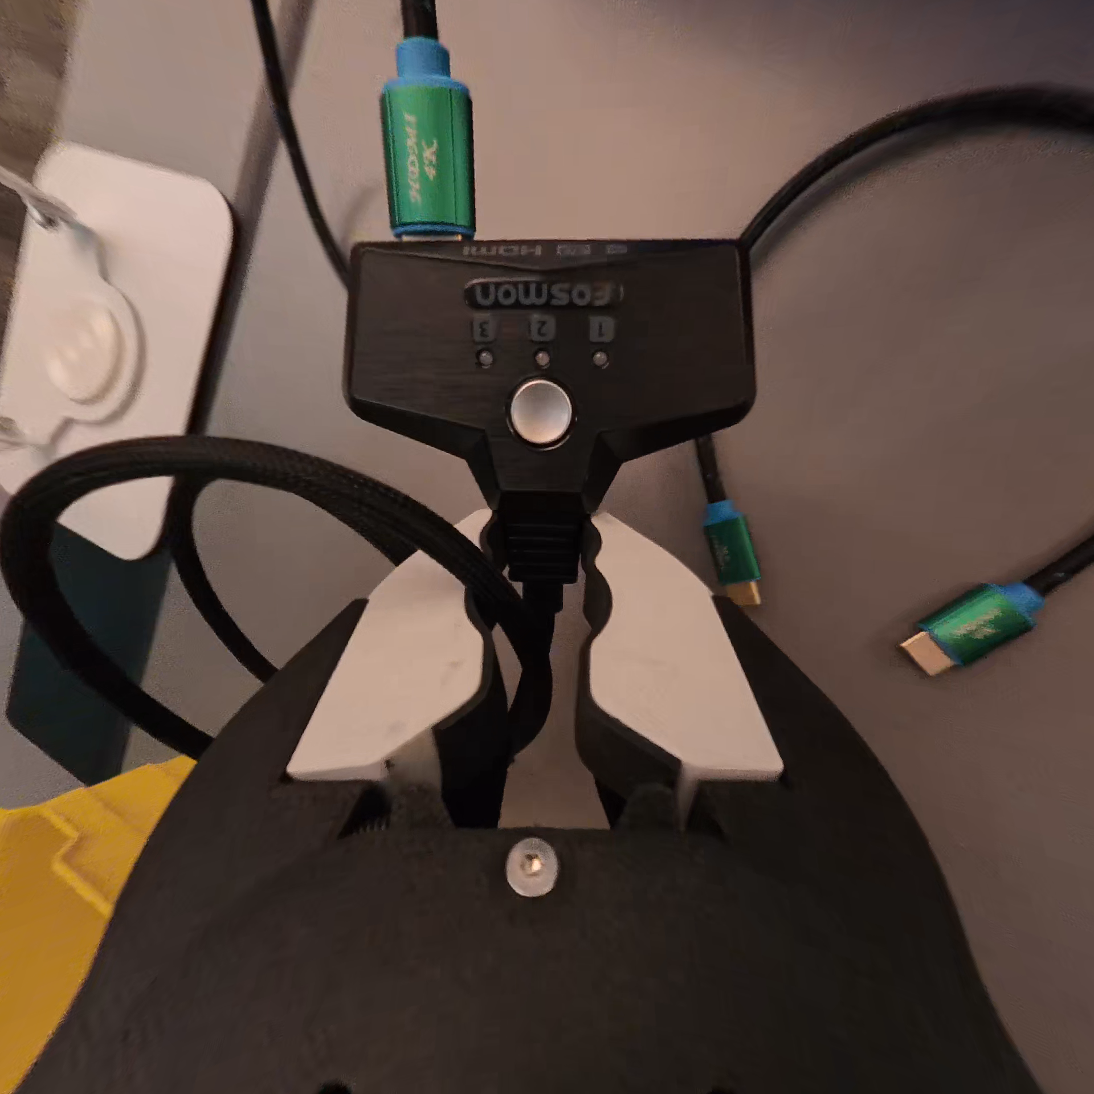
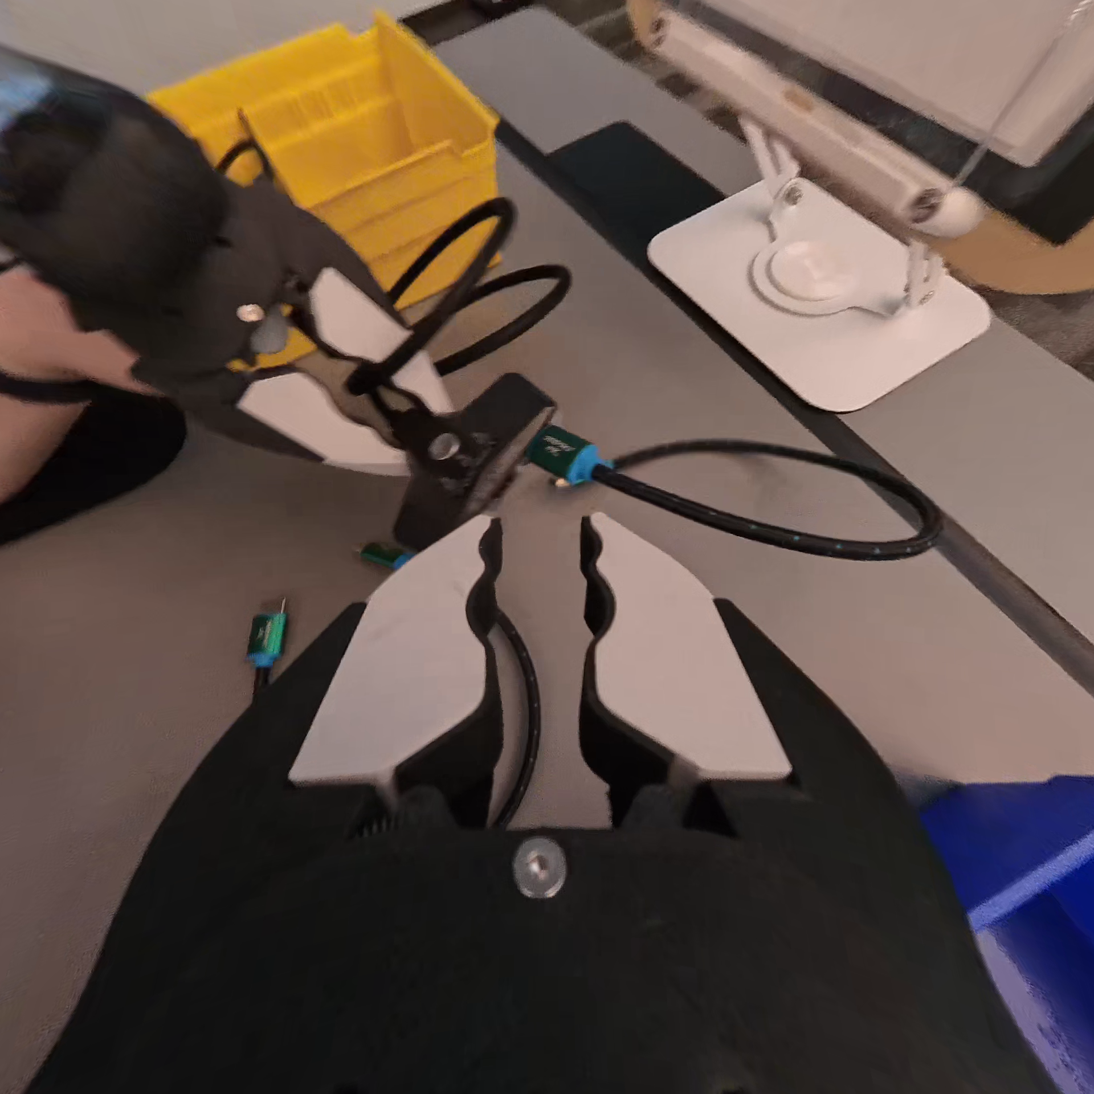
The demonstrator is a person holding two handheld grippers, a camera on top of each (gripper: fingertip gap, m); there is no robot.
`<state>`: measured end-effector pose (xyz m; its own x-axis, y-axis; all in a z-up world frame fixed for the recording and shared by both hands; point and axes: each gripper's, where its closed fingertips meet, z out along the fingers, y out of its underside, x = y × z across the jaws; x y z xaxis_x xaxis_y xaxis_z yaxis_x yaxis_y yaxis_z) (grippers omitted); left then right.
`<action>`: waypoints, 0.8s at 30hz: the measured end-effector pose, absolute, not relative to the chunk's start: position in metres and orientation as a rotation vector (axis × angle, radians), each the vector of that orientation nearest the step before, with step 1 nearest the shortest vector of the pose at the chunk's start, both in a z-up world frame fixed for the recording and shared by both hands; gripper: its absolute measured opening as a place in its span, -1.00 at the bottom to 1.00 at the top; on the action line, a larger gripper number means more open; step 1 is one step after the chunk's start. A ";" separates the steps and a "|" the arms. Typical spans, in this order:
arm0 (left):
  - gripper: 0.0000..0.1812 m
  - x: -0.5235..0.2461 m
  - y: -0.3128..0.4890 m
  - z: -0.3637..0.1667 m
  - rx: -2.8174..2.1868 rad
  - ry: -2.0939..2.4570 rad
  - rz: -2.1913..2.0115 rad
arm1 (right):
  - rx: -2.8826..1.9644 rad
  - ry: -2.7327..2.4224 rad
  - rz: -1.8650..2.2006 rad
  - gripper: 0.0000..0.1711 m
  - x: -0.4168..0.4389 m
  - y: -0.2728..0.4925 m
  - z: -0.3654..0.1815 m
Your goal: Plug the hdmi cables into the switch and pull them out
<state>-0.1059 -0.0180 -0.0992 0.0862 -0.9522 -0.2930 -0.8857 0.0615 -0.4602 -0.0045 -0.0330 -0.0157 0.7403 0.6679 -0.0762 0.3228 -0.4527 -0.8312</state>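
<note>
A black HDMI switch (image 1: 547,349) with a round silver button is held above the grey table. My left gripper (image 1: 540,533) is shut on the switch's ribbed cable collar. One green and blue HDMI plug (image 1: 427,148) sits in the switch's far-left port. Two loose green plugs (image 1: 731,553) (image 1: 971,627) lie on the table to the right. In the right wrist view my right gripper (image 2: 540,524) is open and empty, just short of the switch (image 2: 473,456) and its inserted plug (image 2: 559,453). The left gripper (image 2: 385,391) shows there too.
A yellow bin (image 2: 367,136) stands behind the left gripper. A white stand base (image 2: 829,308) sits at the back right, also in the left wrist view (image 1: 112,331). A blue bin (image 2: 1018,876) is at the lower right. Black cables loop over the table (image 2: 829,533).
</note>
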 end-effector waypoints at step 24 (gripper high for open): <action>-0.46 -0.122 0.008 -0.114 -2.143 1.524 -0.447 | -2.064 -1.893 0.568 -0.58 -0.143 -0.153 -0.122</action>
<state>-0.1221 0.0084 -0.1145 0.3300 -0.9440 -0.0062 -0.7910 -0.2730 -0.5475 -0.1428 -0.1526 -0.1216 0.0627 0.9934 -0.0960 0.8820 -0.1002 -0.4604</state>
